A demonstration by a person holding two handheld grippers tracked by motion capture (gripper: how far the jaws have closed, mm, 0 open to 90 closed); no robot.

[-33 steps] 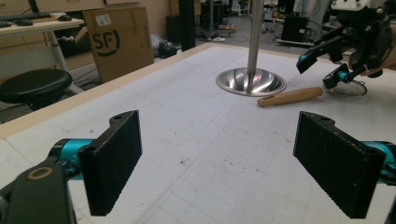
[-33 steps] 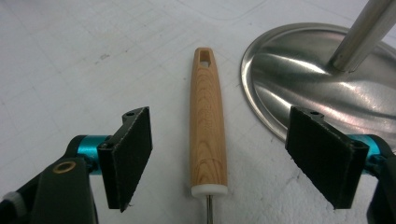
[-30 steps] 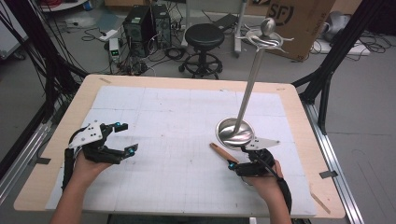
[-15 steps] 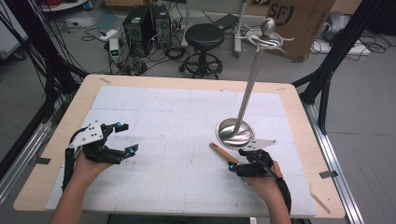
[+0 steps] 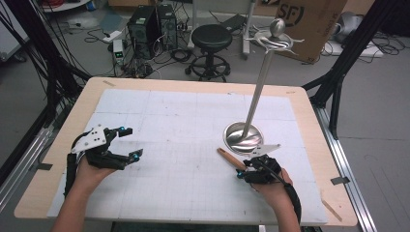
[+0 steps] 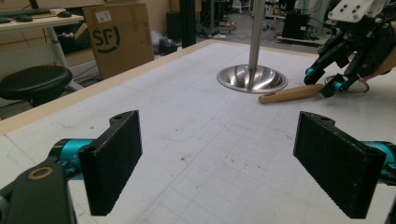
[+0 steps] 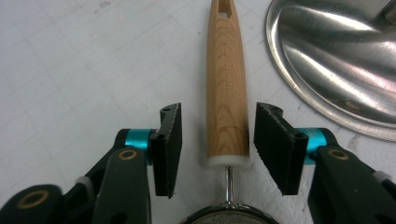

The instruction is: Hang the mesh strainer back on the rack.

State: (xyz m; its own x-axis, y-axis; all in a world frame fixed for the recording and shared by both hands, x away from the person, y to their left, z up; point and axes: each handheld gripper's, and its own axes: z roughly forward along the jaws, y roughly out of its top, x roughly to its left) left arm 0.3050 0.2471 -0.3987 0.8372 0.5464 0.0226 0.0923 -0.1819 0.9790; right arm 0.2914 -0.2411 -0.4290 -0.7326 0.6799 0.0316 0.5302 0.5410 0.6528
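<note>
Wooden handle lies between right tool's parted jaws, untouched.

A lab: computer towers, floor cables, black frame struts, gridded table.

Bright even light, soft shadows; glare on steel base, mild blur

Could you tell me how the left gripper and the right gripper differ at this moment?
The left gripper has its jaws spread wide over bare mat, with nothing between them; the right gripper has its jaws closer together, either side of the wooden handle, not yet touching it. The left gripper sits far from the steel stand; the right gripper is beside its base. Both are open and hand-held.
</note>
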